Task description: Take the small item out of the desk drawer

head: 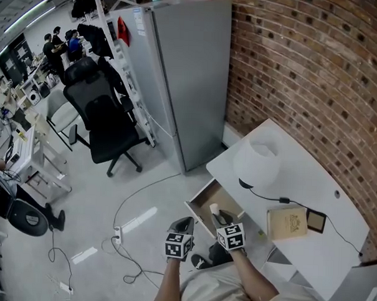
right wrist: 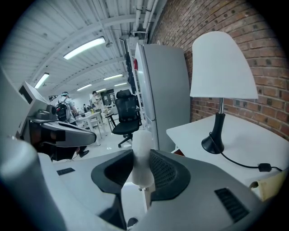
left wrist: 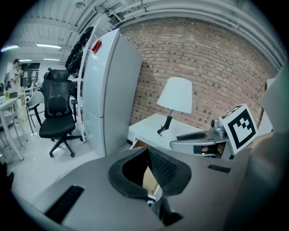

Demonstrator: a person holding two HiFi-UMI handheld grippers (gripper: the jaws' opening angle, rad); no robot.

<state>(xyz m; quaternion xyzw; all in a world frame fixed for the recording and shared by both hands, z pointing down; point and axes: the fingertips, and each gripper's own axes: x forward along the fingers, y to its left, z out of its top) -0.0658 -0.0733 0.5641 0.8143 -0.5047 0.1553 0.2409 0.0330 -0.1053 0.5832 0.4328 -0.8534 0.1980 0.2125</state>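
small white item [right wrist: 142, 151]: upright between the jaws of the right gripper [right wrist: 141, 173], pinched from both sides, top poking well above the pads; held over the open drawer [head: 199, 202]
left gripper [left wrist: 149, 177]: jaws slightly spread, nothing in the gap (only a tan sliver shows through)
hidden: item's bottom end is sunk behind the jaw bodies; in the head view the right gripper covers most of the drawer's inside
arms: both forearms [head: 169, 283] reach in from the bottom edge, grippers side by side and tipped downward; left jaws just beside the drawer front
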